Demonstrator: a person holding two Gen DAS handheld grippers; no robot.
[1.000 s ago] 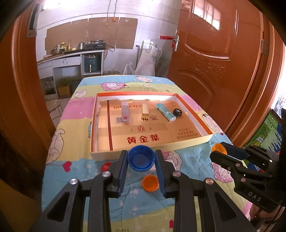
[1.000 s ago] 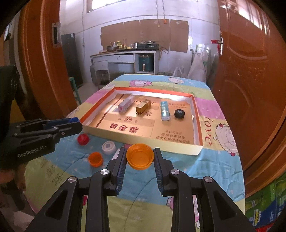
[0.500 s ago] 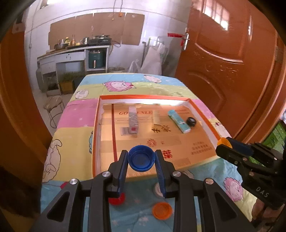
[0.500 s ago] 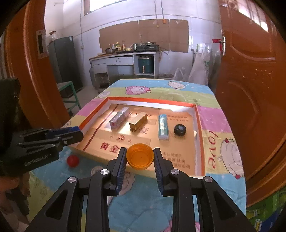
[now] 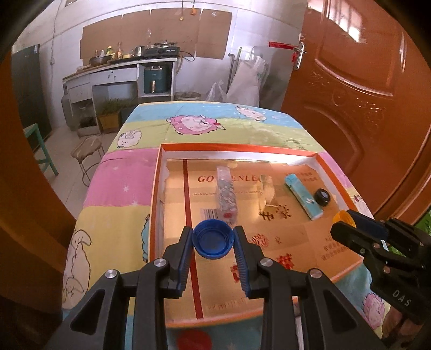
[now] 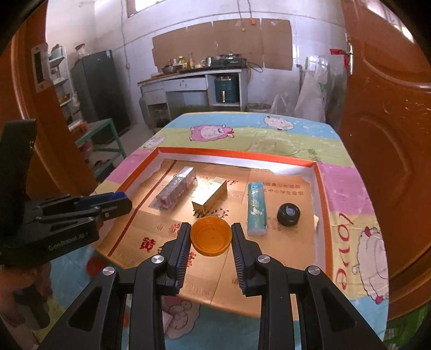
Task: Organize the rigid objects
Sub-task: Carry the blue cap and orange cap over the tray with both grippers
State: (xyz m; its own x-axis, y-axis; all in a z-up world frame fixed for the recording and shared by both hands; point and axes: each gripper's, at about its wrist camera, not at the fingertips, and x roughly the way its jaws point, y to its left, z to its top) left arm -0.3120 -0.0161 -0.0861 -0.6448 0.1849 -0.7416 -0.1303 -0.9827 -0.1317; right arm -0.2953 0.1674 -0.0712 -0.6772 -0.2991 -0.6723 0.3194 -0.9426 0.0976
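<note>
Jaws of the left gripper (image 5: 212, 239) clamp a blue bottle cap (image 5: 212, 239); the right gripper (image 6: 211, 237) pinches an orange cap (image 6: 211, 236). Both hover over the cardboard tray (image 6: 322, 193); lower each to bare floor before releasing.

I am looking into a kitchen with white tiled walls (image 6: 113, 24), where cardboard sheets (image 6: 223, 43) are covering the far wall above a counter (image 6: 188, 78) that is carrying a stove (image 6: 229, 62), pots and bottles. A dark refrigerator (image 6: 99, 88) is standing at left, near a green stool (image 6: 105, 137). An orange-brown wooden door (image 5: 358, 88) is flanking the right. Daylight is entering from a high window (image 6: 145, 4). A cartoon-sheep cloth (image 5: 194, 125) is covering the table.
</note>
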